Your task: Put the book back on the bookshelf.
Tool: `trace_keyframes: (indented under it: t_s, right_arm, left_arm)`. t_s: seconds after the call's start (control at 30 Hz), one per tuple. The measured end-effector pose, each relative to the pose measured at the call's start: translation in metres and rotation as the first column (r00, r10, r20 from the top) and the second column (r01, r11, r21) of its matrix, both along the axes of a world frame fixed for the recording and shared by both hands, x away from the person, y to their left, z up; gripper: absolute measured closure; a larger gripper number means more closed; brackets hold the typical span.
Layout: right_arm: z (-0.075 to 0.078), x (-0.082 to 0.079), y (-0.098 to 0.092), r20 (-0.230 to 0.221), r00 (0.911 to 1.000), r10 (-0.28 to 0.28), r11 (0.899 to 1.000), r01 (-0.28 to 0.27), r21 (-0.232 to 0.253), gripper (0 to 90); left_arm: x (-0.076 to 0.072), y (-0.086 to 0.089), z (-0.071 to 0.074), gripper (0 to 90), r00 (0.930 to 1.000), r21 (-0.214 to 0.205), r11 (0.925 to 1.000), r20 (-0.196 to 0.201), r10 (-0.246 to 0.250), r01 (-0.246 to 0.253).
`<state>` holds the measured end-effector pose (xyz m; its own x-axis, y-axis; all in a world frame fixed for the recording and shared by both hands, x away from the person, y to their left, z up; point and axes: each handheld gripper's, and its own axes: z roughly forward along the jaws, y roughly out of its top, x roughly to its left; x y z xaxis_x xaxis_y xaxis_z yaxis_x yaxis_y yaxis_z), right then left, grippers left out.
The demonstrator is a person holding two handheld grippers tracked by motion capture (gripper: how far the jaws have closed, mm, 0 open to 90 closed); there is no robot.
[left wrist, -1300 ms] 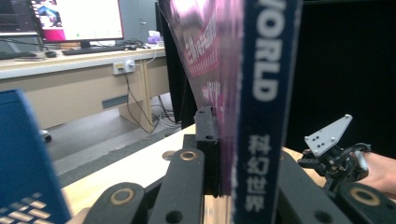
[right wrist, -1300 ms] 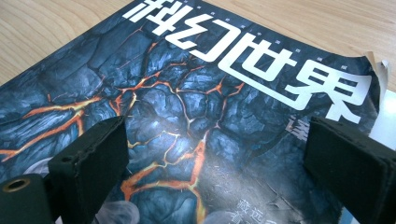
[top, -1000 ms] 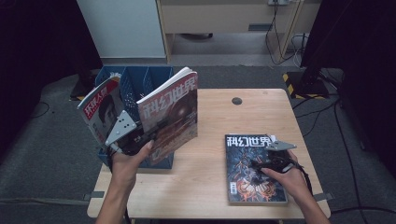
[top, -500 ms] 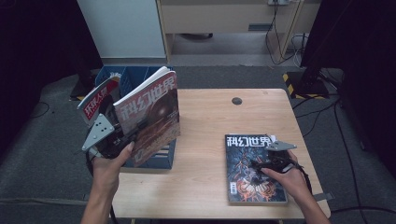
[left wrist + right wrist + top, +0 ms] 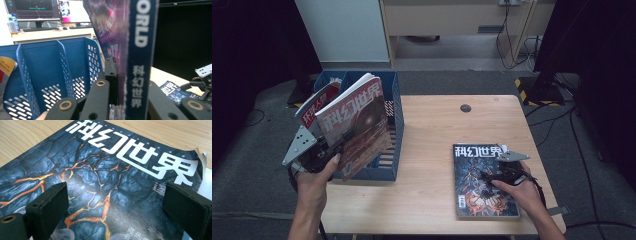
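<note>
My left gripper [image 5: 336, 146] is shut on the lower edge of a red-covered magazine [image 5: 357, 117], held upright and tilted over the blue file rack [image 5: 395, 131]. In the left gripper view the jaws pinch the magazine's spine [image 5: 140, 50], with the rack's dividers [image 5: 50, 65] behind. Another red magazine [image 5: 314, 104] stands in the rack's left slot. A dark lava-patterned magazine [image 5: 477, 197] lies flat at the table's front right. My right gripper [image 5: 490, 176] rests over it, open, its pads [image 5: 50, 200] apart above the cover [image 5: 105, 175].
The wooden table [image 5: 432, 130] has a round cable hole [image 5: 466, 107] near its back edge. The rack sits at the table's left edge. A light cabinet [image 5: 344, 30] stands behind. The right hand's gripper [image 5: 203, 81] shows far off in the left gripper view.
My left gripper has carried the upright magazine leftward, from the rack's right side to above its middle. The right gripper and the dark magazine have stayed put.
</note>
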<state>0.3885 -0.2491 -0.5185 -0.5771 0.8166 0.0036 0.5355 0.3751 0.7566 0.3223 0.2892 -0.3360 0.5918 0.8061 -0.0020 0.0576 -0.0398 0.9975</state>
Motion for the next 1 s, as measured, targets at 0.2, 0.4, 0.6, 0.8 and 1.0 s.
trace_keyframes:
  t_s: [0.2,0.4,0.6,0.8,1.0]
  right_arm:
    - [0.0,0.0,0.0,0.0,1.0,0.003,1.0,-0.003,0.002,6.7]
    - [0.0,0.0,0.0,0.002,1.0,0.003,1.0,-0.003,0.003,6.7]
    - [-0.001,-0.001,0.0,0.004,1.0,-0.002,1.0,0.002,0.01,6.7]
    - [-0.001,-0.001,0.0,0.004,1.0,-0.003,1.0,0.003,0.011,6.7]
    - [-0.001,-0.001,0.0,0.005,1.0,-0.002,1.0,0.001,0.009,6.7]
  left_arm:
    - [0.003,0.006,0.005,84.2,0.9998,0.007,0.9998,0.009,0.016,-0.017]
    - [0.006,0.01,0.009,84.1,0.9993,0.009,0.9993,0.013,0.035,-0.035]
    - [0.009,0.021,0.013,84.2,0.9973,0.01,0.9974,0.018,0.072,-0.072]
    - [0.01,0.031,0.018,84.1,0.9938,0.02,0.9938,0.022,0.109,-0.11]
    - [0.01,0.041,0.023,84.2,0.9892,0.013,0.9894,0.029,0.144,-0.144]
